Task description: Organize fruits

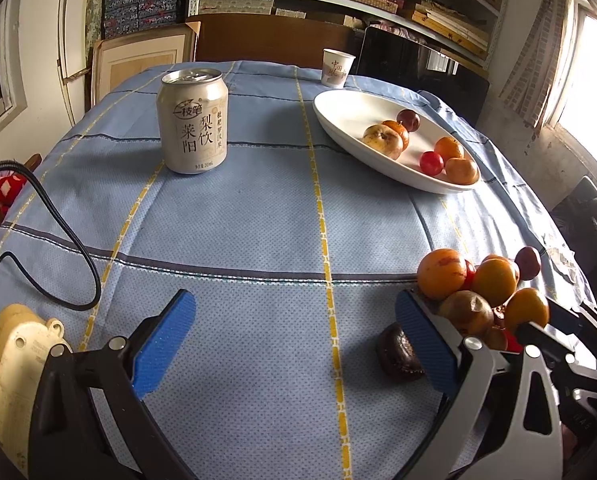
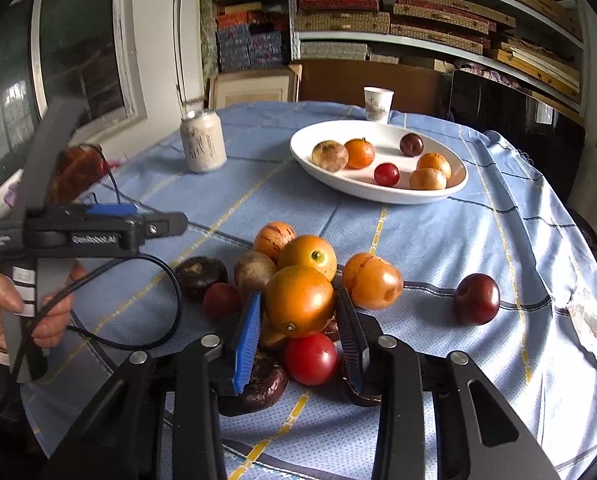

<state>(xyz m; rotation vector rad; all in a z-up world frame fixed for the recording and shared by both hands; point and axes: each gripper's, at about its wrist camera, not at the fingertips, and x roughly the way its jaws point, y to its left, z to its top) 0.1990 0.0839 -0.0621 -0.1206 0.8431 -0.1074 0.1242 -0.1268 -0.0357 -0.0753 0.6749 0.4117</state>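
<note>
While six fruits (image 2: 358, 153) fill plate (image 2: 378, 196) — one can (image 2: 202, 146), one cup (image 2: 377, 104)

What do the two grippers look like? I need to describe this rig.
Both have black linkage jaws with silver pivot bolts and ribbed blue pads. The left gripper has a black pistol handle, white lettering on its side and a black cable. The right gripper shows no cable.

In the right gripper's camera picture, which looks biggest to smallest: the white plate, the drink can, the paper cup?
1. white plate
2. drink can
3. paper cup
The cup stands farthest back, so it may look smaller than it is.
</note>
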